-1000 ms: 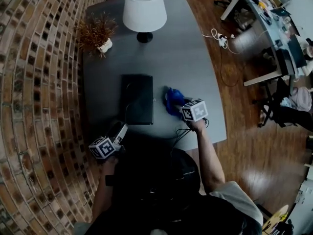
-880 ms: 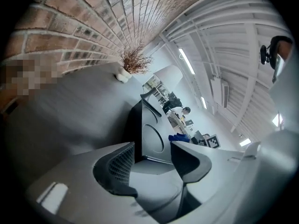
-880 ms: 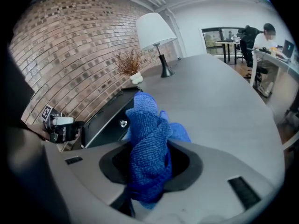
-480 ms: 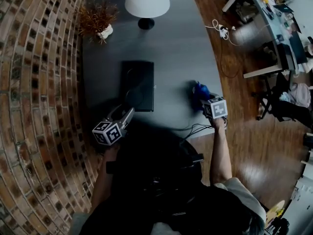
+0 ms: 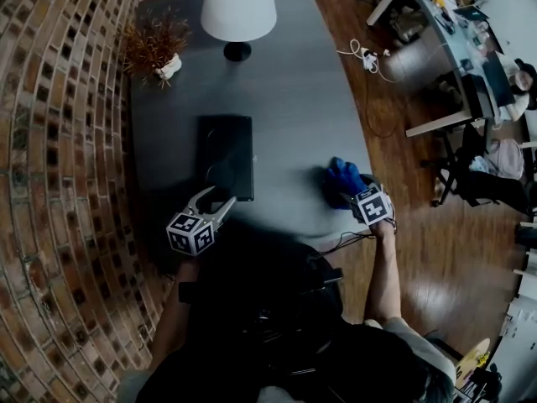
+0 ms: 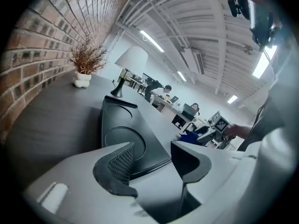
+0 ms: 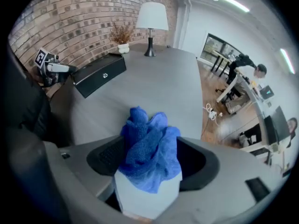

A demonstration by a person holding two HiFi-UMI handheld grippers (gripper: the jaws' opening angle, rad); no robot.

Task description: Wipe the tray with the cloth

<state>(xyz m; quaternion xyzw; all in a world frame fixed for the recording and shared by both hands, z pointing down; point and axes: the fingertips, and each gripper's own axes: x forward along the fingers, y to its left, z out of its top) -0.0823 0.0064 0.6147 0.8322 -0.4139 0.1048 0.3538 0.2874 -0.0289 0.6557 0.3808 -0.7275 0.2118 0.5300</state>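
Note:
The black tray [image 5: 225,154] lies lengthwise on the grey table [image 5: 294,99], left of centre. My left gripper [image 5: 215,200] hovers at its near right corner, and its jaws stand apart with nothing between them [image 6: 152,148]; the tray [image 6: 126,129] shows just beyond. The blue cloth [image 5: 342,177] is bunched up near the table's front right edge. My right gripper [image 5: 354,193] is at it and its jaws are opening. The cloth [image 7: 149,134] sits loosely between the spread pads. The tray [image 7: 100,73] lies far off to the left in the right gripper view.
A white-shaded lamp [image 5: 238,11] and a dried plant in a white pot [image 5: 155,49] stand at the table's far end. A brick wall [image 5: 59,141] runs along the left. Cables [image 5: 365,57] and office desks [image 5: 453,49] lie on the wooden floor to the right.
My right gripper has carried the blue cloth rightward, from beside the tray to the table's front right edge. My left gripper has shifted slightly toward the tray's near corner.

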